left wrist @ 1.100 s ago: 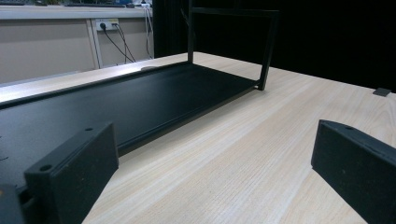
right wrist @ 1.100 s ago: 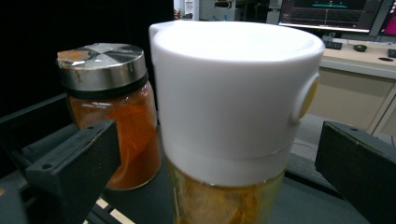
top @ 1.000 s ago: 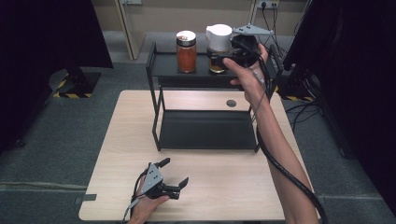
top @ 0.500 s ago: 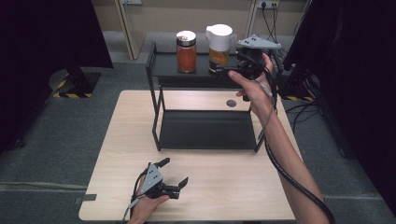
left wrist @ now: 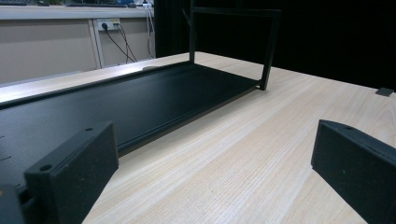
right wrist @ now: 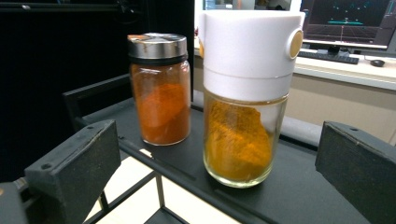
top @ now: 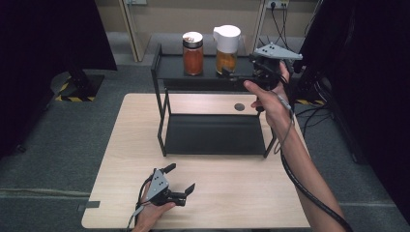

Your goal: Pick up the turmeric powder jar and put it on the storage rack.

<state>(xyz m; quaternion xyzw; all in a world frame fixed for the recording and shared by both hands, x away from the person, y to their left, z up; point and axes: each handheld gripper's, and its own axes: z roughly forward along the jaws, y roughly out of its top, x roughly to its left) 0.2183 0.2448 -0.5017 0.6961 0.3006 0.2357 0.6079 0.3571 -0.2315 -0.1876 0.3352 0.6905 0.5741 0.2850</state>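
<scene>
The desk [top: 227, 193] has a pale wooden top and stands on a grey floor [top: 63, 140]. Dark curtains hang at both sides of the room, and a beige wall with a power socket [top: 274, 4] is at the far end. A small dark round spot [top: 239, 107] is in the desk top, behind the rack.

A black metal rack [top: 212, 135] with two levels stands on the far half of the desk. Its lower tray is bare, and in the left gripper view it stretches away from the camera. On the upper shelf [right wrist: 299, 196] two jars stand upright, near each other but not touching. The jar with the metal lid [top: 193, 53] holds a red-orange powder. The jar with the white cap [top: 226, 48] holds a yellow powder and is the one closer to the right hand.

The right gripper [top: 232, 76] is held at the right end of the upper shelf, pointing at the jars. Its jaws are spread wide. In the right gripper view the jar with the white cap [right wrist: 245, 93] stands a little ahead of the jaws, in line with the gap between them, and neither jaw touches it. The jar with the metal lid [right wrist: 160, 88] is farther back.

The left gripper [top: 181, 180] lies low on the near part of the desk, in front of the rack, held by the left hand [top: 152, 212]. Its jaws are also spread and hold nothing.
</scene>
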